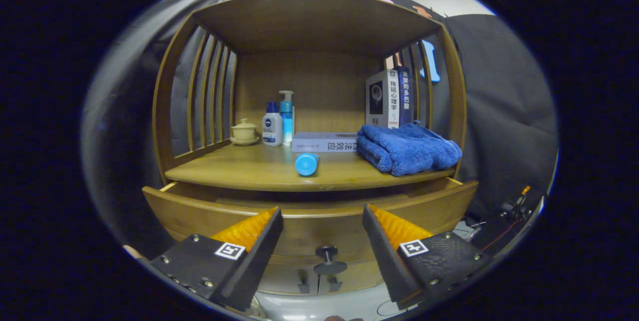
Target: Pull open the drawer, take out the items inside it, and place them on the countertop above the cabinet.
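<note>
The drawer stands pulled out a little under the countertop; what lies inside it cannot be seen from here. On the countertop sit a lidded cup, two bottles, a flat book with a blue tube lying just in front of it, a folded blue towel, and upright books behind the towel. The gripper is held level in front of the drawer face, fingers wide apart and holding nothing. The drawer's knob sits below, between the fingers, untouched.
</note>
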{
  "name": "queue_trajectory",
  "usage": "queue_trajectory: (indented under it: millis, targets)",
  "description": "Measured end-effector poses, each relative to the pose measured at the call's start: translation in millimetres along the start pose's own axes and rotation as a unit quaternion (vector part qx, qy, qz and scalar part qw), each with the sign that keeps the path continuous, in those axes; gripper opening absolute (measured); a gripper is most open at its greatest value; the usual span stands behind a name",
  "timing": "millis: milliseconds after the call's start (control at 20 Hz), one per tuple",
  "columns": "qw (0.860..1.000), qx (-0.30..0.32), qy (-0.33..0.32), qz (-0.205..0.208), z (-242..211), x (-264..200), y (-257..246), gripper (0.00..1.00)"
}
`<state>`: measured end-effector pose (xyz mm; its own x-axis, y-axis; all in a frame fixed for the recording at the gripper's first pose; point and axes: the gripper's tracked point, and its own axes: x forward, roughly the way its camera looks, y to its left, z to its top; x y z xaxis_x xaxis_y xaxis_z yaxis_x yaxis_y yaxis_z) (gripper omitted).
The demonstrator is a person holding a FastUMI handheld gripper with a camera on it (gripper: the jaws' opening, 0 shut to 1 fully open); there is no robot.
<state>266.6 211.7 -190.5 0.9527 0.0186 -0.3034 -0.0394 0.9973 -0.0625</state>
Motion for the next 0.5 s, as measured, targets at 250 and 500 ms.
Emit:
queue_trajectory:
  millis: [250, 500]
  targets:
    - [1.0, -0.002, 0.001, -0.008, 3.0, 17.4, 3.5, 0.97]
    - [1.0, -0.004, 0.0, -0.016, 5.3, 31.1, 8.8, 0.97]
